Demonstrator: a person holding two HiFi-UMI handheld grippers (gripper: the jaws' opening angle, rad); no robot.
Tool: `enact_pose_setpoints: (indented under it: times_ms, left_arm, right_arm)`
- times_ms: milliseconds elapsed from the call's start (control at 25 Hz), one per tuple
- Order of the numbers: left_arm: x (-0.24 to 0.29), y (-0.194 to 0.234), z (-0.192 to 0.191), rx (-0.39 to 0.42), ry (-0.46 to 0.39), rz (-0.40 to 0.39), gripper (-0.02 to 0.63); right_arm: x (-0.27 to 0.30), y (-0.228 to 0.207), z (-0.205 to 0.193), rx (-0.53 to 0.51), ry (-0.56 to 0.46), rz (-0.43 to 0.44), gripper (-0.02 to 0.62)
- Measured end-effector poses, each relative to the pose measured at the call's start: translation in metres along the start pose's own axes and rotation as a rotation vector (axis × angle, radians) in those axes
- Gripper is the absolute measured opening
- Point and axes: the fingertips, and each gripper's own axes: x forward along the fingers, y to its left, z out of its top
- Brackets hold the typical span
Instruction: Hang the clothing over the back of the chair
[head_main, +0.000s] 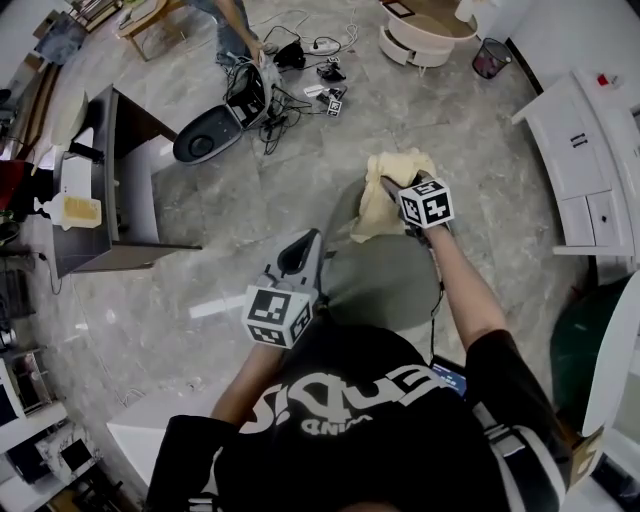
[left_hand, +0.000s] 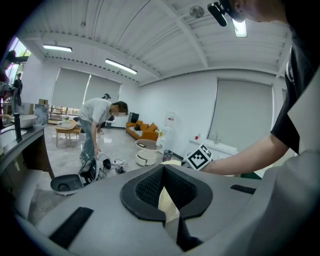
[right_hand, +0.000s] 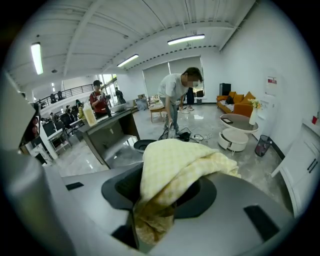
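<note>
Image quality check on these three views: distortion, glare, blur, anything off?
Head view: sharp, even light, with soft glare streaks on the floor. Left gripper view: strong fisheye with black corners, and the overhead lamp is blown out. Right gripper view: same fisheye vignette; the yellow cloth is in focus, the light strips are bright, and the standing person has the face masked.

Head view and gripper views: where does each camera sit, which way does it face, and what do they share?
Head view: on the head, facing steeply down; shows both forearms, the shirt, the left gripper, and the right gripper gripping the cloth above the chair.
Left gripper view: on the left gripper, facing across the room past its fingers; the right forearm crosses it.
Right gripper view: on the right gripper, facing across the room; cloth fills its fingers, no body clear.
Shared: all three show the bystander bent over cables.
</note>
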Motion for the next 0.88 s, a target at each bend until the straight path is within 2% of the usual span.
enact_pose_setpoints:
  times_ms: [360,600,880]
  left_arm:
    - [-0.001,0.001,-0.002,-0.008,0.002,0.008,0.013]
    - [0.001,0.002,-0.004,-0.013,0.009,0.005,0.014]
    - [0.003,-0.004,-0.005,-0.015,0.011,0.001,0.012]
  right_arm:
    - [-0.003,-0.012,0.026,0.014,-0.084,-0.059,0.15]
    - [0.008,-0.02,0.02,0.107,-0.027,-0.049,0.184]
    - [0.007,-0.019,0.012,0.14,0.022,-0.049,0.246]
